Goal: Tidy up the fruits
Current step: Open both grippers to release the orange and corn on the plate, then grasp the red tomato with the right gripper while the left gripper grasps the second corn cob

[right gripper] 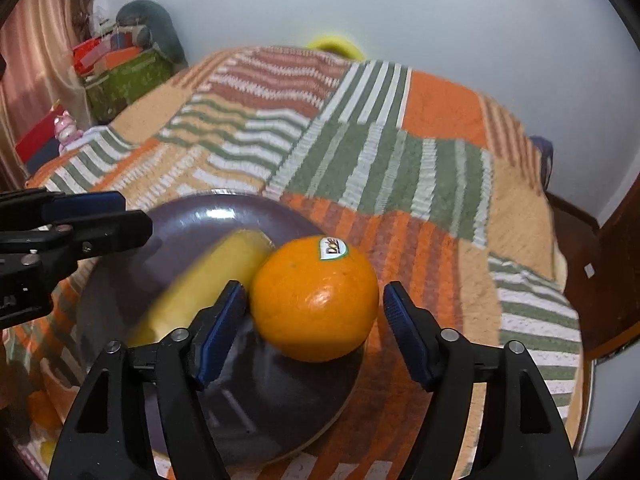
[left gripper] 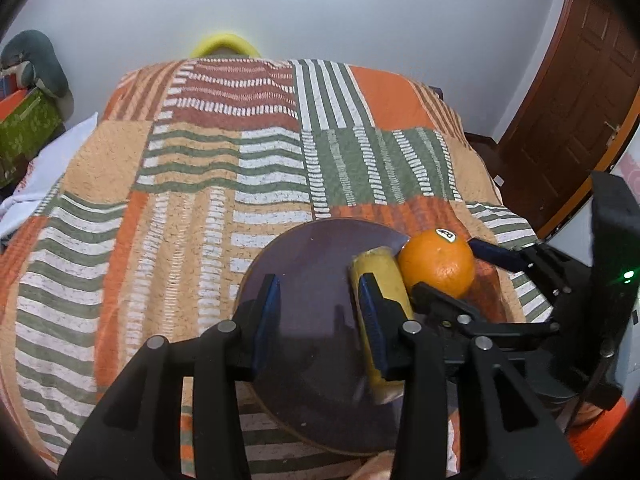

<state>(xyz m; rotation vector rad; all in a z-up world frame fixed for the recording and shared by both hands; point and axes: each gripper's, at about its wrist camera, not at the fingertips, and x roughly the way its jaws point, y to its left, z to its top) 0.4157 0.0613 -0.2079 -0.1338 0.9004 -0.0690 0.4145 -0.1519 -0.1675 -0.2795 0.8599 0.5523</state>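
On the bed's patchwork blanket point(left gripper: 192, 184) lies a dark round plate point(left gripper: 312, 264). The left tool point(left gripper: 320, 300) hangs over it, jaws spread and holding nothing, the banana point(left gripper: 384, 276) lying just outside its right finger. The orange point(right gripper: 316, 300) rests at the plate's right rim, touching the banana, between the right tool's point(right gripper: 314, 334) spread jaws, pads clear of the peel.

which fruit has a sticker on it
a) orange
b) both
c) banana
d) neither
a: a small white label sits on top of the orange, while the banana beside it on the plate shows plain yellow skin with no label in either view.
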